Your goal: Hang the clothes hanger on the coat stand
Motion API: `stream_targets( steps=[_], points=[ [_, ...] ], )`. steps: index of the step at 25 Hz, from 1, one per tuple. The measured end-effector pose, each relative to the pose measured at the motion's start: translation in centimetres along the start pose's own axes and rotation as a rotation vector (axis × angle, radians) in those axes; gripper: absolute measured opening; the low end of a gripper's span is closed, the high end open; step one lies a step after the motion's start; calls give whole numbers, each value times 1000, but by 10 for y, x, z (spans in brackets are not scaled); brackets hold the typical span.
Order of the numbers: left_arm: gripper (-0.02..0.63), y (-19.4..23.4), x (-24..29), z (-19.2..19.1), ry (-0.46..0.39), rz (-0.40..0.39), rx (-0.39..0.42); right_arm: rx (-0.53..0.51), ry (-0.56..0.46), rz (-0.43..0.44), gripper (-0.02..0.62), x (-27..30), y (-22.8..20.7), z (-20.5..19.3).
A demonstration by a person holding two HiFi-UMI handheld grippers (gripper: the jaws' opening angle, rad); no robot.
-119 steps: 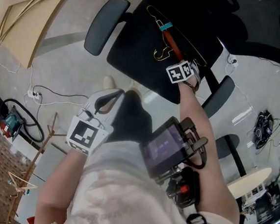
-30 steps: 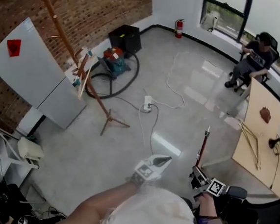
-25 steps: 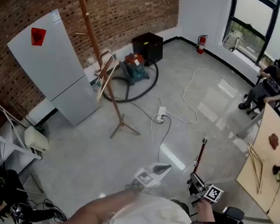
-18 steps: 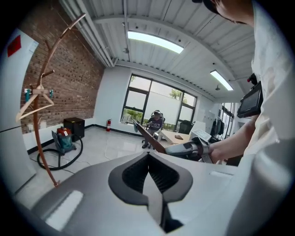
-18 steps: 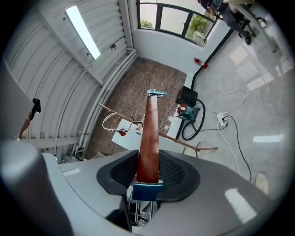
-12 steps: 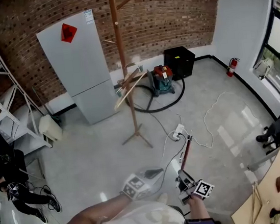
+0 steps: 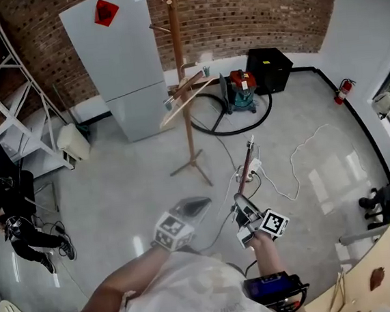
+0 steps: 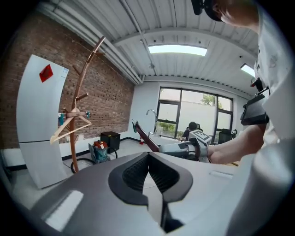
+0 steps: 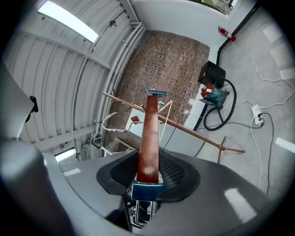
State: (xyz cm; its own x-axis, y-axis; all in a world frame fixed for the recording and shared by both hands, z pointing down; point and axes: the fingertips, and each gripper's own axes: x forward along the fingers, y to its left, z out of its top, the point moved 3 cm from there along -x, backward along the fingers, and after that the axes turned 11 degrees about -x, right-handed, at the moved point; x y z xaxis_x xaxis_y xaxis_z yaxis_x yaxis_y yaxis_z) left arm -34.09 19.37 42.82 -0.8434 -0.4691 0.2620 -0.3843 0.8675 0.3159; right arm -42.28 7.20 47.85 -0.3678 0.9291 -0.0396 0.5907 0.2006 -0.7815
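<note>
A: Why does the right gripper [image 7: 244, 217] carry the clothes hanger [image 7: 250, 170] like that?
B: Its jaws clamp one end of the reddish bar, so the rest points toward 12 o'clock, at the coat stand [image 7: 182, 84], well apart; likely for reaching a peg
A: And the left gripper [image 7: 198, 203]?
B: Closed on nothing, held at 9 o'clock of the right one, seemingly spare. A wooden hanger [image 7: 188, 94] hangs on the stand

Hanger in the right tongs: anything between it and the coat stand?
Nothing visible. Only bare floor lies between the hanger, clamped in the right tongs, and the coat stand. A wooden hanger already occupies one peg.
</note>
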Motion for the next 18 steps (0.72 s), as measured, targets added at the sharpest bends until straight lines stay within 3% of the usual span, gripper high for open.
stream_targets(
  steps=[10, 14, 18],
  points=[
    [2, 56, 0, 6, -10, 55, -44, 78, 82, 13, 150, 73, -16, -13],
    [2, 86, 12, 16, -27, 39, -61, 119, 119, -67, 150, 92, -30, -13],
    [2, 113, 19, 40, -44, 8, -42, 18, 73, -40, 150, 131, -31, 20]
  ],
)
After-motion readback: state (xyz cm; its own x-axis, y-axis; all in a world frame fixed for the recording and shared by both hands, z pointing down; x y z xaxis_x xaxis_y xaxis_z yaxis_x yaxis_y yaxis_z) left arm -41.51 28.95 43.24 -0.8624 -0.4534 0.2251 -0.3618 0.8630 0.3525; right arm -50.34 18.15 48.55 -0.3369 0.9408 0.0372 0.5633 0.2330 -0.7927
